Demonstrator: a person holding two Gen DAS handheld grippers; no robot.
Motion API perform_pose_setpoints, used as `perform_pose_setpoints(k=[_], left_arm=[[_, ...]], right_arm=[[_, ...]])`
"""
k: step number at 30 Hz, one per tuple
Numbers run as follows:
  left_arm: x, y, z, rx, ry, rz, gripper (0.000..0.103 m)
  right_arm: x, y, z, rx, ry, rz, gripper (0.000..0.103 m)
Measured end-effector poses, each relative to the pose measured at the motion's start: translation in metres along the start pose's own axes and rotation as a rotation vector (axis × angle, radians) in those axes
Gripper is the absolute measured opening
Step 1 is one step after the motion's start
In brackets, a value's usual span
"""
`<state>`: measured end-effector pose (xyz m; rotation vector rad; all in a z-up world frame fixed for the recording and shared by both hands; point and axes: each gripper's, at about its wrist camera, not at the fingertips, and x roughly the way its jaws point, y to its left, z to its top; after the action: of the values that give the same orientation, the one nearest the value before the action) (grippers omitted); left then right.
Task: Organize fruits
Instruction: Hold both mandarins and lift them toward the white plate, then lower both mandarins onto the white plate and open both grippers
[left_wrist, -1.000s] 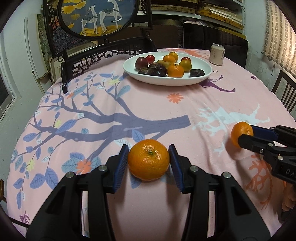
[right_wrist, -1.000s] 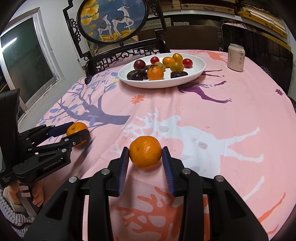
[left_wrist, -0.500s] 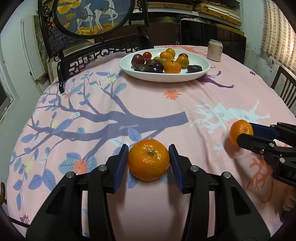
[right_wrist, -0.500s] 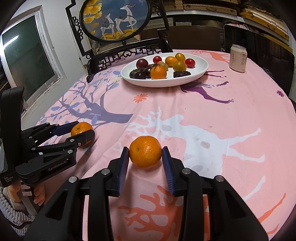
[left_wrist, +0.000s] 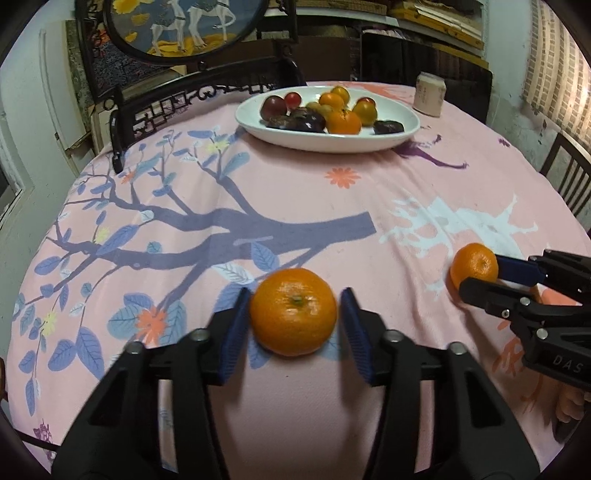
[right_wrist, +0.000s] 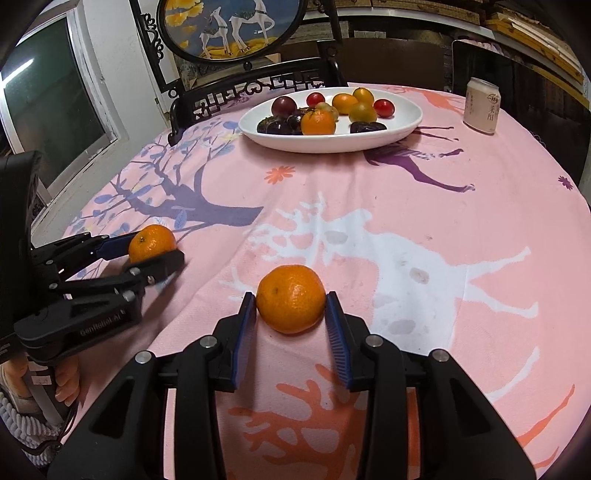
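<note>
Two round orange mandarins are seen on the pink tree-and-deer printed tablecloth, both near its front edge. One mandarin sits between the blue pads of the left gripper; the left pad appears to touch its skin, while a sliver of cloth shows at the right pad, so a firm clamp cannot be confirmed. The other mandarin is clamped between the blue pads of the right gripper (both pads pressed to its sides). A white oval plate, loaded with dark plums, red tomatoes and orange fruit, is placed toward the far edge, with a pale drinks can just beside it at the far right.
</note>
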<state>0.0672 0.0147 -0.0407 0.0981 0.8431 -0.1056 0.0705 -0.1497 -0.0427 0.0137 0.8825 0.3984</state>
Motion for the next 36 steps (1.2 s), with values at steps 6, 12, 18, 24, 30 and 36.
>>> perform_pose_setpoints(k=[6, 12, 18, 24, 30, 36], left_arm=[[-0.001, 0.001, 0.000, -0.004, 0.000, -0.008, 0.046], [-0.002, 0.003, 0.024, -0.011, -0.002, -0.013, 0.045], [-0.017, 0.015, 0.106, -0.055, -0.128, 0.014, 0.046], [-0.010, 0.020, 0.168, -0.132, -0.191, -0.012, 0.046], [0.037, 0.020, 0.201, -0.164, -0.164, -0.033, 0.046], [0.096, 0.018, 0.197, -0.113, -0.066, -0.019, 0.046]], right_arm=[[0.000, -0.001, 0.001, 0.010, -0.010, 0.007, 0.037], [-0.024, -0.019, 0.014, 0.077, -0.109, 0.005, 0.037], [-0.060, -0.053, 0.067, 0.160, -0.222, -0.011, 0.038], [-0.073, -0.068, 0.136, 0.201, -0.346, 0.005, 0.038], [-0.020, -0.075, 0.182, 0.238, -0.310, 0.050, 0.038], [0.050, -0.084, 0.185, 0.226, -0.158, 0.060, 0.038]])
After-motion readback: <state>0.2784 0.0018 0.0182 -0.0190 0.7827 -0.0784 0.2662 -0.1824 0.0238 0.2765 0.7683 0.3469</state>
